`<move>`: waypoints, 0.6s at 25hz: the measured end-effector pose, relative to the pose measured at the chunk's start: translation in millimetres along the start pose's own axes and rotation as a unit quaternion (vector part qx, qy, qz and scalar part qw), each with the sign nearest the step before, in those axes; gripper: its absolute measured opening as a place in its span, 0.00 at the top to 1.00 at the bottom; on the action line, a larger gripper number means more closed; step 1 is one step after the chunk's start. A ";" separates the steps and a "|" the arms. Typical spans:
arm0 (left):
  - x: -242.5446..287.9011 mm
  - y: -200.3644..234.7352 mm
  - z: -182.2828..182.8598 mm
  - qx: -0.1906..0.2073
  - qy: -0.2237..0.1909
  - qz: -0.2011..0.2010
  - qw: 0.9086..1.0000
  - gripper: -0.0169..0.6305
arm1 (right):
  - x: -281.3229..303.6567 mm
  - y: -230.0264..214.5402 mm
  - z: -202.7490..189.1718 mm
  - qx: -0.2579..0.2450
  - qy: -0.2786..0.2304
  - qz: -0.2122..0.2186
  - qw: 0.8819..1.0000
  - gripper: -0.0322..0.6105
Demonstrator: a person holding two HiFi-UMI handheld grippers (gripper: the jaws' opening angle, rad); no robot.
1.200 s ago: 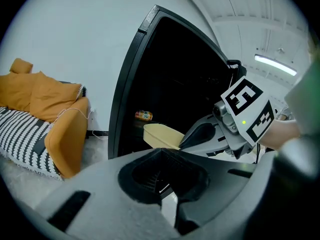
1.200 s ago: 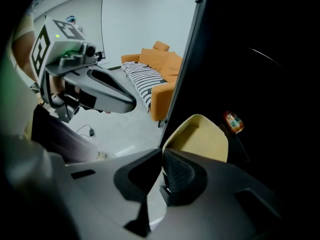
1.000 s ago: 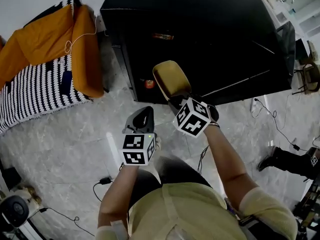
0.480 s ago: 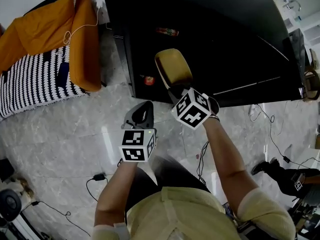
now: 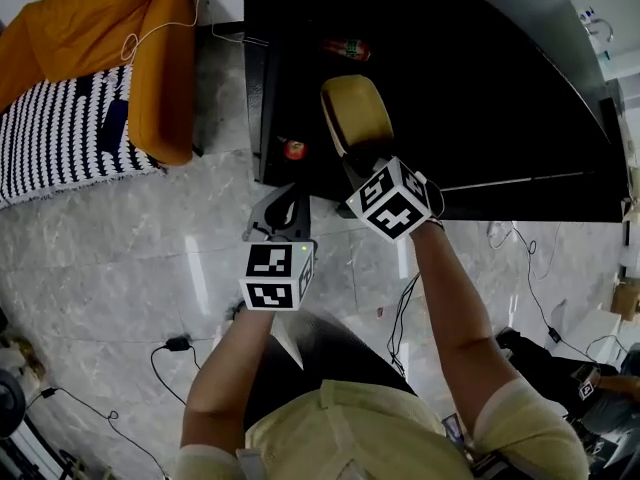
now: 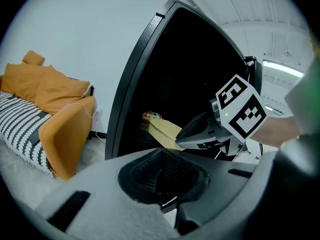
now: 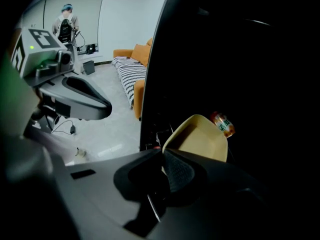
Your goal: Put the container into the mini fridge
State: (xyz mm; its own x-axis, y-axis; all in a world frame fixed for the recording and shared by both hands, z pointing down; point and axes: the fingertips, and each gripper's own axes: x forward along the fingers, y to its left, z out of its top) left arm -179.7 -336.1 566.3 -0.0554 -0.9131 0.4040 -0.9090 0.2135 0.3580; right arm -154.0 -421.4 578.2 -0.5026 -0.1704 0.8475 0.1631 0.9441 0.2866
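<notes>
— Where's the container (image 5: pixel 355 113)?
— The right gripper (image 5: pixel 352 165) pinches its rim and has carried it closer to the mini fridge's (image 5: pixel 480 78) dark opening. Placement seems near. The left gripper (image 5: pixel 287 211) is pressed together, empty.

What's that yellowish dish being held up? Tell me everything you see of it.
The container is a shallow mustard-tan tray with rounded corners and a raised rim, plastic-looking and empty. The right claw pinches its near edge, holding it out, tilted, toward the dark mini fridge. Nothing else seems to touch it.
</notes>
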 end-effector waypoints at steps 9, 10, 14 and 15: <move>30.1 1.3 2.5 0.005 -0.019 -0.002 1.000 0.94 | 12.3 -17.6 -0.5 -0.008 0.003 -0.013 1.000 0.89; 33.8 1.0 4.5 0.004 -0.023 -0.002 1.000 0.94 | 13.3 -20.0 0.2 -0.010 0.003 -0.015 1.000 0.89; 49.2 1.0 10.1 0.012 -0.033 -0.001 0.999 0.94 | 18.6 -26.2 1.8 -0.008 0.000 -0.018 1.000 0.89; 53.2 1.4 11.5 0.013 -0.035 0.000 0.999 0.94 | 20.5 -27.1 1.4 -0.008 0.000 -0.017 1.000 0.89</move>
State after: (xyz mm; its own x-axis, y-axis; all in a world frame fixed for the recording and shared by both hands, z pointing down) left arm -188.7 -388.4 578.7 -0.0821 -0.9353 0.3442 -0.9196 0.2042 0.3356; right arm -170.0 -450.0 587.2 -0.5080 -0.2031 0.8371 0.1587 0.9331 0.3227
